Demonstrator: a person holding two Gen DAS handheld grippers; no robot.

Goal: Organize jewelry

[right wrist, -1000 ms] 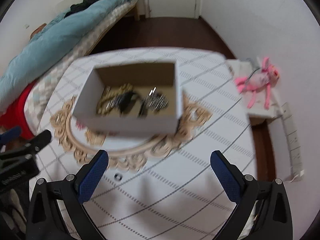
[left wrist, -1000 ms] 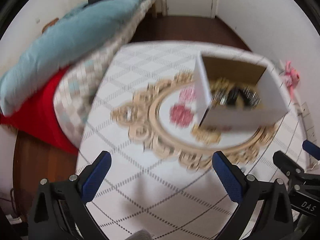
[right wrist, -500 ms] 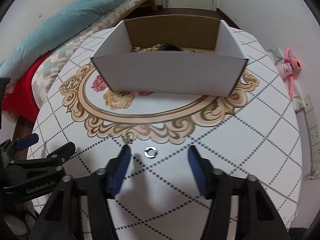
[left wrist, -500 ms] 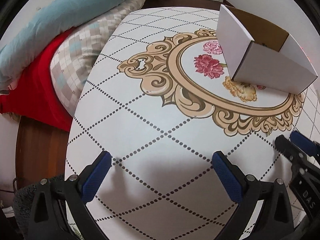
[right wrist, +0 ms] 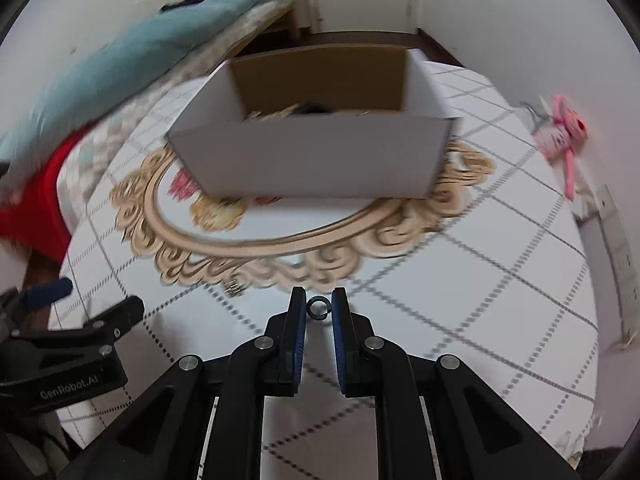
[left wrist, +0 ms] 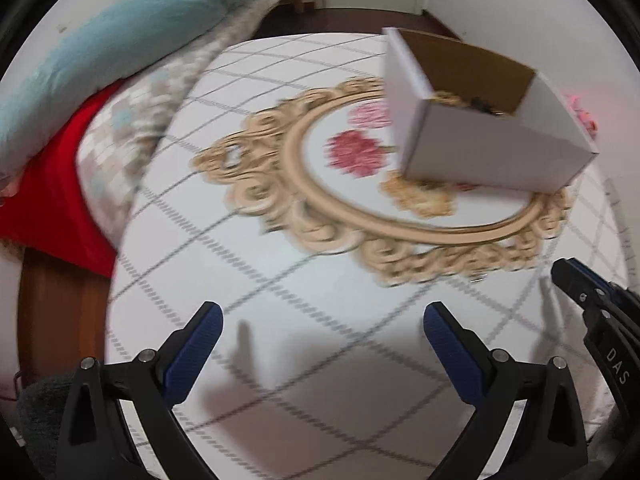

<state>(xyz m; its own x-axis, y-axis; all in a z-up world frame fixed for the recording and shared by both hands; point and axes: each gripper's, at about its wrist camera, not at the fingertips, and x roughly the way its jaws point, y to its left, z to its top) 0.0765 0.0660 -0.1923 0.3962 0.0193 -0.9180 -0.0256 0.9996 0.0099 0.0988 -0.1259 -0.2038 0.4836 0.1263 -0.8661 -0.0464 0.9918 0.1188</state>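
Matt white cardboard box (right wrist: 320, 160) (brown inside), glossy printed tablecloth (right wrist: 460, 320)

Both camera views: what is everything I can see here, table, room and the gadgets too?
Box: one, white, brown inside, on the table; blurred jewelry inside.
Ring: one, dark, between the right gripper's fingers.
Small metal piece: one, silvery, on the table left of the ring.
Table: one, white, grid and gold scroll pattern.
Bedding: teal, checked, red, left of the table.
Plush toy: one, pink, by the right wall.
Left gripper: black, blue fingers, open.
Right gripper: black, shut on ring.
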